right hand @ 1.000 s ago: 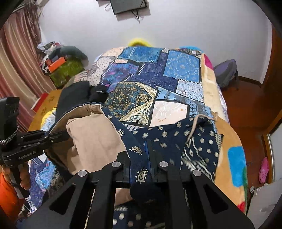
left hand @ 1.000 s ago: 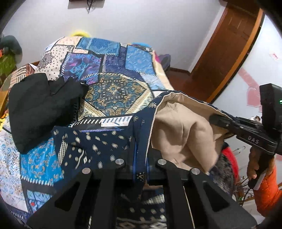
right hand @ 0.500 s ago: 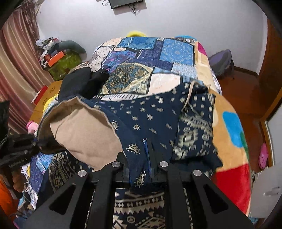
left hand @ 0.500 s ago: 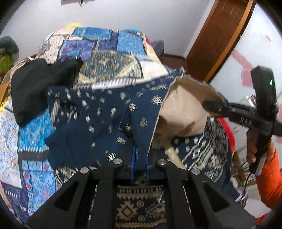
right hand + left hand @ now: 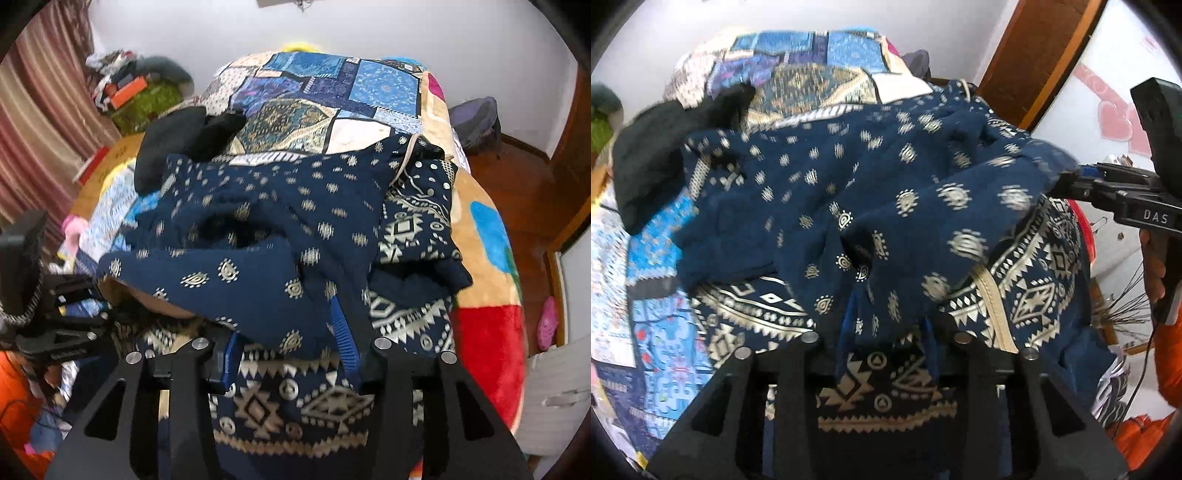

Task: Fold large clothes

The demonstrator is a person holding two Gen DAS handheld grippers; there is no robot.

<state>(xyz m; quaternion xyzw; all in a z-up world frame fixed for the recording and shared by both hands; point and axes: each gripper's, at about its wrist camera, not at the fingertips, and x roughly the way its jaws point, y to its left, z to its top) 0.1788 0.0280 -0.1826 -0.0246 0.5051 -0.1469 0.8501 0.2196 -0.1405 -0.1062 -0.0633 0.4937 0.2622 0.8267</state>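
Cloth is filling both views: a large navy garment (image 5: 871, 192) with small cream motifs, which is lying across the near end of the bed (image 5: 480, 221). I am holding its top layer by an edge with both tongs. The left tongs (image 5: 886, 332) are having a fold of the navy fabric between their blue pads, and the jaws are standing only a little apart, just the thickness of the cloth. The right tongs (image 5: 288, 347) are gripping the same edge further along, also with fabric between the pads. I am keeping the two grips side by side, I think, so that the edge is staying straight while the upper layer is going over the lower one, where the wide geometric border (image 5: 295, 406) is showing.

The fabric is looking thin and soft; it is sagging in loose rolls between the grips and will slide easily. A beige lining (image 5: 155, 304) is showing under the lifted part in the right view. The bed cover is a patchwork quilt (image 5: 317, 92) in blue tones, and a black garment (image 5: 177, 140) is lying crumpled on it, touching the far corner of the navy one.
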